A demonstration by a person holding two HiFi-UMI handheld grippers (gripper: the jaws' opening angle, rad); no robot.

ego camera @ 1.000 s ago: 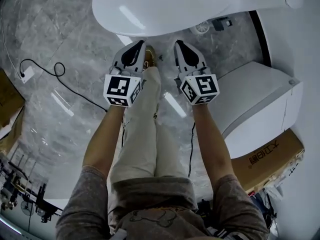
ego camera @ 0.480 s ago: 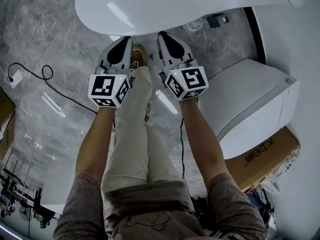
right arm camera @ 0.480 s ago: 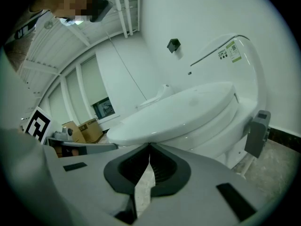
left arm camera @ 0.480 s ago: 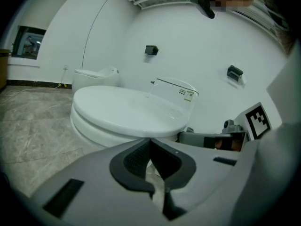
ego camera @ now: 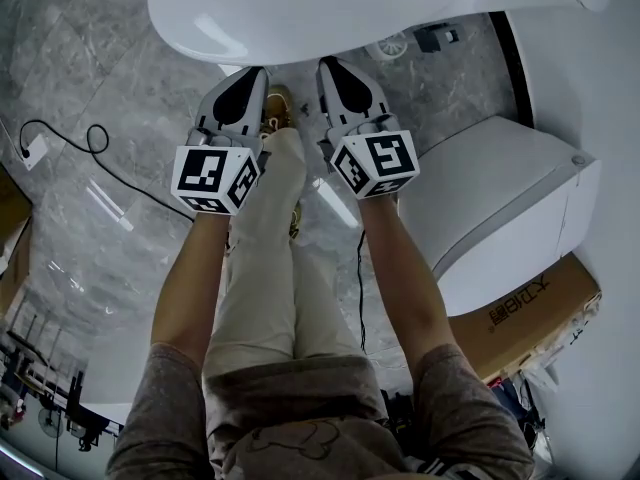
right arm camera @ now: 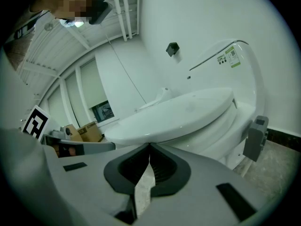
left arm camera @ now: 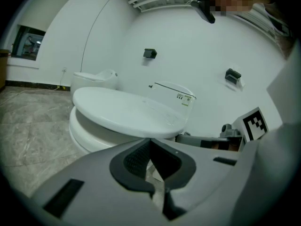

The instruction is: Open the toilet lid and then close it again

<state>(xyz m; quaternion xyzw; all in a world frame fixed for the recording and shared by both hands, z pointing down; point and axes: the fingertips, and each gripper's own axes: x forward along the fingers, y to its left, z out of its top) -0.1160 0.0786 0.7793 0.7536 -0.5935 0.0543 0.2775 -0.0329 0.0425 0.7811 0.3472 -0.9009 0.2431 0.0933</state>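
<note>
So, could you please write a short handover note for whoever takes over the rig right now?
Left gripper: fingers together, nothing between them, tip at the front rim of the toilet lid.
Right gripper: the same, alongside the left one.
Whether either touches the lid cannot be told.
Lid: down, closed.
Done: nothing that shows; the frames do not tell whether it was opened already.
Left, if not: lift the lid from its front rim, then lower it again.

Head view: steeply down from above me, toilet lid at top.
Gripper views: low, along my jaws, close to the lid's front.
Shared: the lid.
</note>
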